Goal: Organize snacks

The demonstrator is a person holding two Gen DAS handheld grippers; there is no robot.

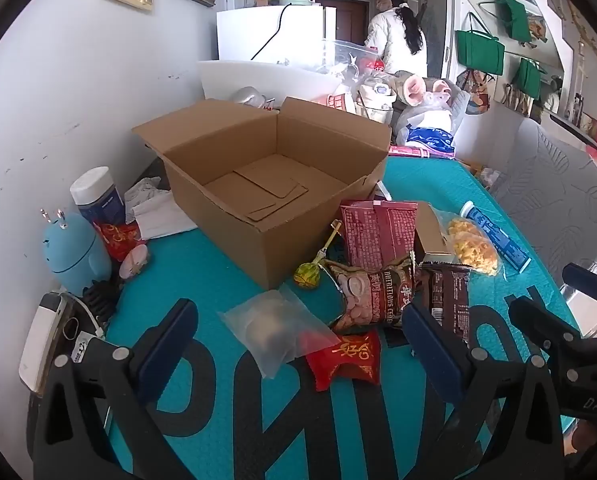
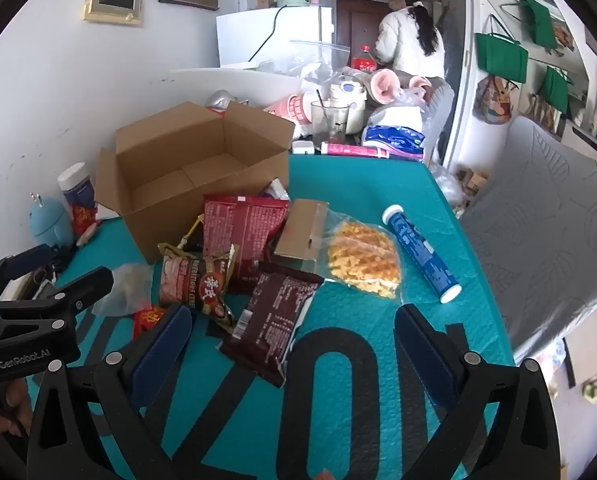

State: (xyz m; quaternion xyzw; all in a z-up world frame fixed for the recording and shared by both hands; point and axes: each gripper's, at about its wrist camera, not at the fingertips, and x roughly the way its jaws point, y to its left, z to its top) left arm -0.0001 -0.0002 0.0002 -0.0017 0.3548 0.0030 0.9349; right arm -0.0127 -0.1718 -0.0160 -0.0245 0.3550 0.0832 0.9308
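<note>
An open cardboard box (image 1: 274, 184) stands on the teal mat; it also shows in the right wrist view (image 2: 186, 176). In front of it lie snacks: a clear pouch (image 1: 274, 328), a small red packet (image 1: 344, 356), a cereal bag (image 1: 372, 292), a dark brown bar packet (image 2: 274, 316), a red packet (image 2: 242, 232), a waffle bag (image 2: 362, 256), a blue tube (image 2: 420, 254) and a lollipop (image 1: 308, 274). My left gripper (image 1: 298, 344) is open above the clear pouch. My right gripper (image 2: 292, 344) is open by the brown packet's near end.
A blue figurine (image 1: 76, 252), a white-capped jar (image 1: 96, 192) and tissues (image 1: 158, 212) sit left of the box by the wall. Cups, bags and a plush toy (image 2: 382, 88) crowd the far end. A grey cushion (image 2: 546, 232) lies to the right. A person (image 2: 412, 40) stands far back.
</note>
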